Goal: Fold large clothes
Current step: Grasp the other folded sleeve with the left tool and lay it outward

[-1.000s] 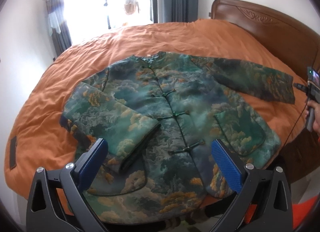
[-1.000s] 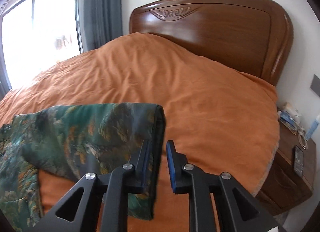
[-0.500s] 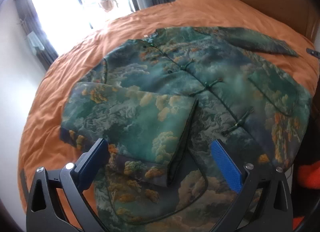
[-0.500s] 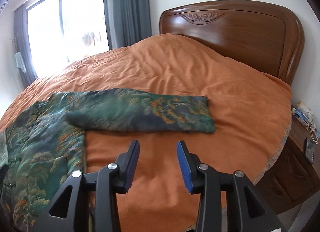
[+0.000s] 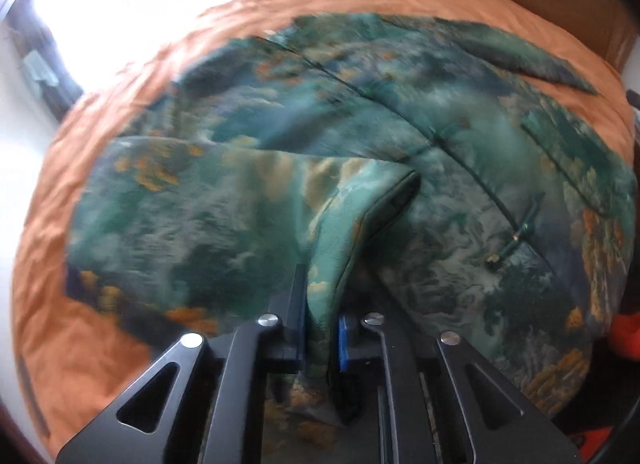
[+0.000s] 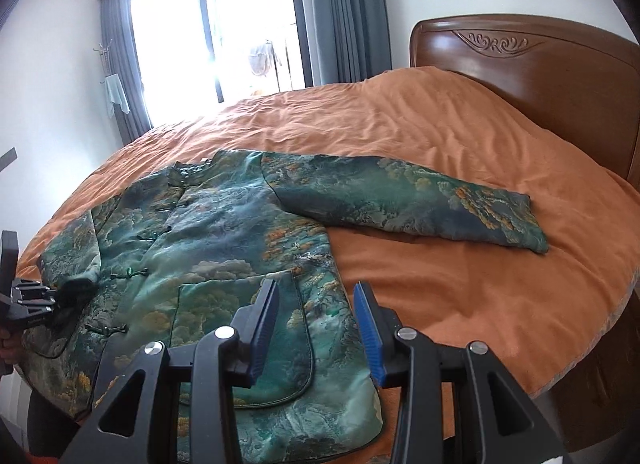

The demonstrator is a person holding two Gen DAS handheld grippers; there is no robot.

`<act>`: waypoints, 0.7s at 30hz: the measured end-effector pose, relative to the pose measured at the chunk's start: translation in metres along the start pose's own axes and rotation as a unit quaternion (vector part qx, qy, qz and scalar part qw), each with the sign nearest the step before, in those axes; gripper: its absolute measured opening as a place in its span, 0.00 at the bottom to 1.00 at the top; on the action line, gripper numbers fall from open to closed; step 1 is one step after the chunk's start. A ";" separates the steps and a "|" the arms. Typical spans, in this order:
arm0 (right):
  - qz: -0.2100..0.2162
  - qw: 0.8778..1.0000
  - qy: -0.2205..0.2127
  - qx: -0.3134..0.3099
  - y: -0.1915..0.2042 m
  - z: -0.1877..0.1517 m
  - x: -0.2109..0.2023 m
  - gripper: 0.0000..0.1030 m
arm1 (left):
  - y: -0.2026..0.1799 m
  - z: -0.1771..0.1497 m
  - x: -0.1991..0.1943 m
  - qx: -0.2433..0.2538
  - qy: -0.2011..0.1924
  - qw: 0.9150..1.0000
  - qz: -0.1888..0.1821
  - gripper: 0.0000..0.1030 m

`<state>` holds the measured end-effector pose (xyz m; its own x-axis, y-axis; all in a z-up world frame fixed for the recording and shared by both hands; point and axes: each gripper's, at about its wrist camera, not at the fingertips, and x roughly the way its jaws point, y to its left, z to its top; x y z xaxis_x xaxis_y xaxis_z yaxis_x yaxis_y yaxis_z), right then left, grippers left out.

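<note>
Jacket (image 6: 224, 264) is lying front-up on the bed (image 6: 460, 136), collar pointing toward 11 o'clock in the right wrist view, hem nearest; long axis collar to hem. It is looking padded, soft and bulky, likely limp when lifted; cuffs and hem corners are offering the best holds. Left hand-held gripper (image 5: 322, 338) is clamping the folded sleeve's cuff (image 5: 340, 224). Right hand-held gripper (image 6: 316, 334) is hovering parted and empty over the hem; far sleeve (image 6: 400, 196) is pointing toward 3 o'clock.

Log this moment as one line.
left gripper: shut on folded sleeve | right gripper: open, empty, over jacket hem | other sleeve: flat on bed
</note>
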<state>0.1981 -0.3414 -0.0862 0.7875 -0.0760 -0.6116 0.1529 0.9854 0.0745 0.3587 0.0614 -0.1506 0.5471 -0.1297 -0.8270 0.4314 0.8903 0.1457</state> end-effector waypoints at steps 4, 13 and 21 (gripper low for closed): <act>-0.001 1.000 -0.015 -0.016 0.008 0.004 -0.010 0.39 | 0.049 -0.001 -0.062 -0.071 -0.058 0.995 0.043 0.10; 0.027 0.999 -0.013 -0.024 0.022 0.000 -0.010 0.39 | 0.206 -0.050 -0.144 -0.263 -0.092 0.934 0.224 0.18; 0.037 0.999 -0.013 -0.037 0.030 -0.003 -0.012 0.39 | 0.293 -0.137 -0.164 -0.433 -0.071 0.836 0.330 0.33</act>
<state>0.1908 -0.3103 -0.0789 0.8100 -0.0045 -0.5864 0.0493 0.9969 0.0606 0.2967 0.4033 -0.0468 0.5666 0.5186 -0.6403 -0.6459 0.7620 0.0457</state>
